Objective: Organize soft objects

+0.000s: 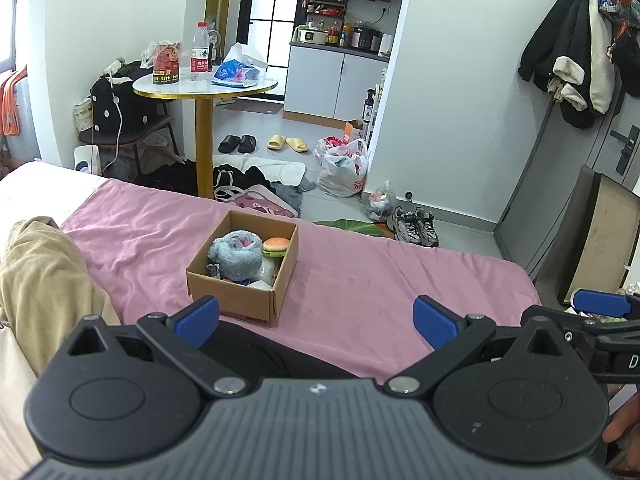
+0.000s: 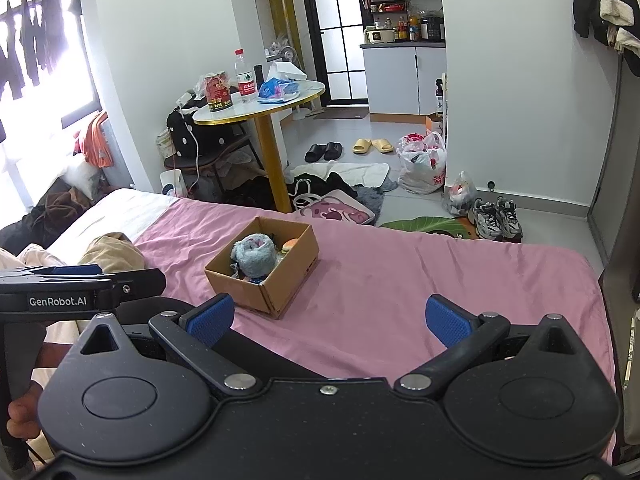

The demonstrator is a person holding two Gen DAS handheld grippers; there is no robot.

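We hold both tools, left (image 1: 316,320) and right (image 2: 328,316), wide open and empty. The box (image 1: 244,296) (blue fluffy toy (image 1: 240,252) inside) sits on the bed (image 1: 360,280).

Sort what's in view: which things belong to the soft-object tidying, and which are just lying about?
Job: box, blue plush, burger toy, left gripper, right gripper.
Lying about: beige cloth, bottle, slippers, sneakers, bags.

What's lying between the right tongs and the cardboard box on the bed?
Only bare pink sheet between the right tongs and the cardboard box, in the right wrist view.
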